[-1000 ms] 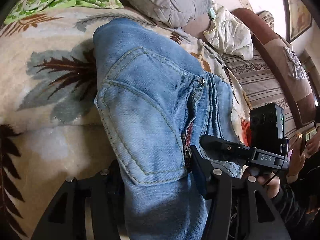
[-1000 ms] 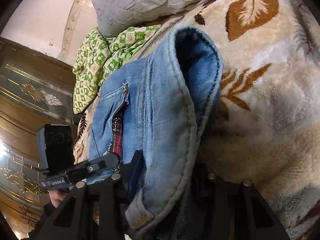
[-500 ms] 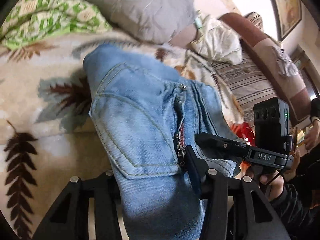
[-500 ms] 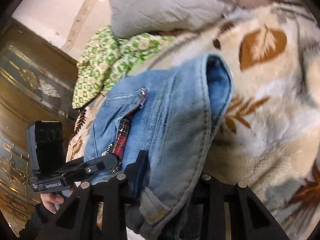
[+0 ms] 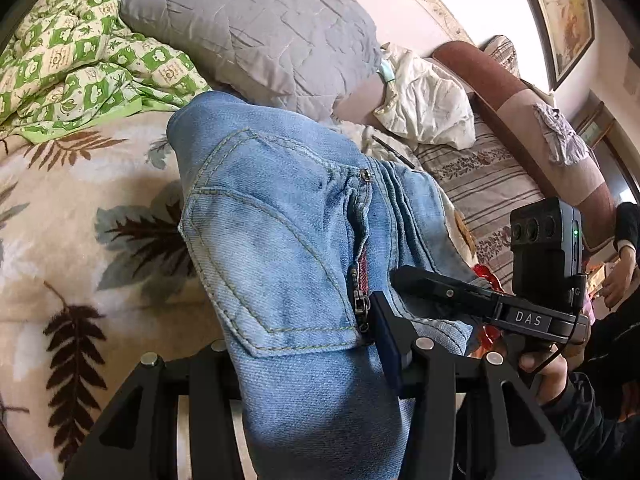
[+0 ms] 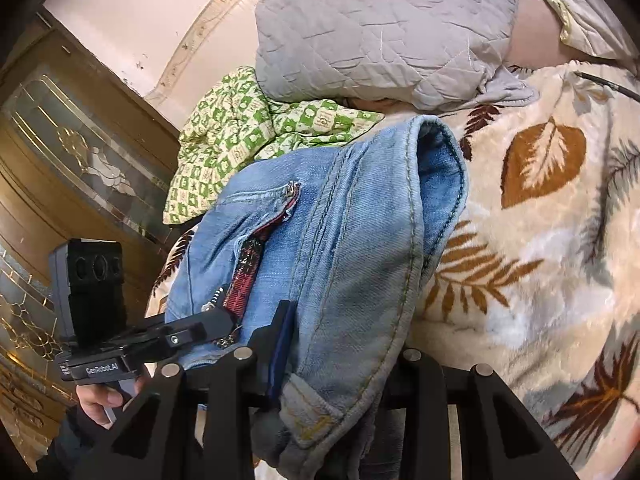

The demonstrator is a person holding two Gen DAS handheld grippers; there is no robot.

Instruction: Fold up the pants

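Light blue jeans (image 5: pixel 280 232) hang bunched between both grippers above a leaf-patterned blanket (image 5: pixel 80 208). My left gripper (image 5: pixel 312 344) is shut on the denim by a back pocket and a zip. My right gripper (image 6: pixel 340 356) is shut on the waistband side of the jeans (image 6: pixel 352 232); a hem loops over at the top. Each gripper shows in the other's view, the right one in the left wrist view (image 5: pixel 532 312) and the left one in the right wrist view (image 6: pixel 120 348). The far fingers are hidden by cloth.
A grey quilted pillow (image 5: pixel 256 28) and a green checked quilt (image 5: pixel 80 72) lie at the bed's head. White cloth (image 5: pixel 424 100) and a brown headboard (image 5: pixel 520 112) are at the right. A wooden glazed cabinet (image 6: pixel 60 160) stands to the left in the right wrist view.
Both grippers have lifted and tilted with the jeans still held; the pillow and quilt now fill more of each view. The grips have not changed.
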